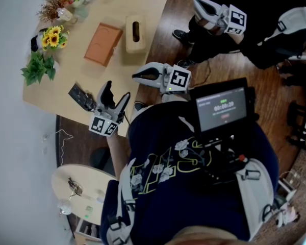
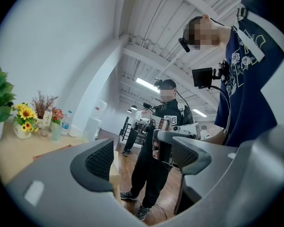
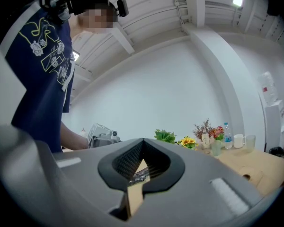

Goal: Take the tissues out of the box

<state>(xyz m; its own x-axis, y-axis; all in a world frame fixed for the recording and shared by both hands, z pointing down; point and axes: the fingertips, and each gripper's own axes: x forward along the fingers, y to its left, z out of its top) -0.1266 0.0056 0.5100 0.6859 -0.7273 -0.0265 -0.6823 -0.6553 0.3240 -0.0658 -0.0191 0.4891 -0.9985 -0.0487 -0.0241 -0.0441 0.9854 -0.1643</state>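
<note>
- Our dark blue shirt (image 1: 194, 208) fills the lower head view, closest of all.
- Beyond it lies the light wooden table (image 1: 66, 78).
- Our left gripper (image 1: 117, 90) hangs over the table's near edge, jaws wide apart with nothing between them.
- Our right gripper (image 1: 141, 76) sits by the table's side edge, jaws pressed together, empty.
- We see the tissue box (image 1: 132, 44) on the far side, beside an orange-brown pad (image 1: 103, 43), well apart from both grippers.
</note>
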